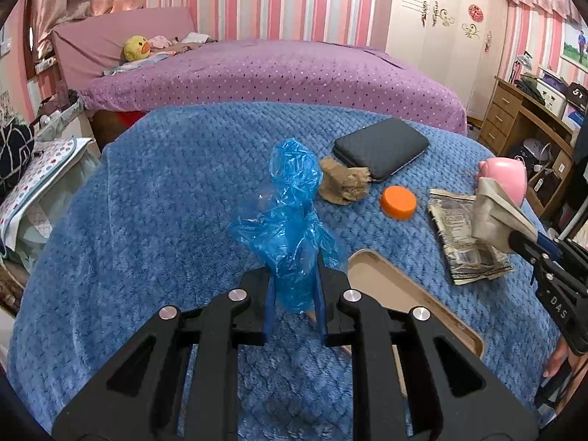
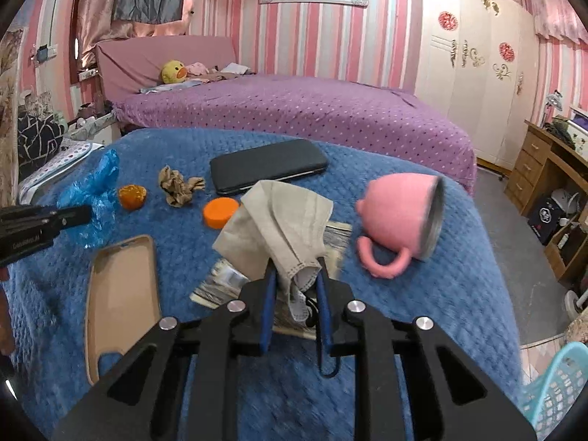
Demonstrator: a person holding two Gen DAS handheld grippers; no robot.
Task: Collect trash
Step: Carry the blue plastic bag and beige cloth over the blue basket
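L gripper (image 1: 294, 294) jaws clamped on blue plastic bag (image 1: 290, 220); R gripper (image 2: 296, 279) pinches beige face mask (image 2: 275, 224), both above blue blanket (image 1: 165, 183). Pink cup (image 2: 400, 205) on its side, nothing visible inside. Bedrm, purple bed (image 2: 312, 110) behind.

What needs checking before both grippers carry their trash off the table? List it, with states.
1. Left gripper shut on the blue plastic bag: ok.
2. Right gripper shut on the used face mask: ok, though an ear loop dangles below the fingers.
3. Bag lifted free of the blue blanket: cannot tell.
4. Mask clear of the pink cup lying on its side: ok, a gap shows.
5. Trash left behind: not ok; crumpled brown paper and the flattened wrapper remain.
6. Drop-off bin located: cannot tell; only a turquoise basket edge shows.
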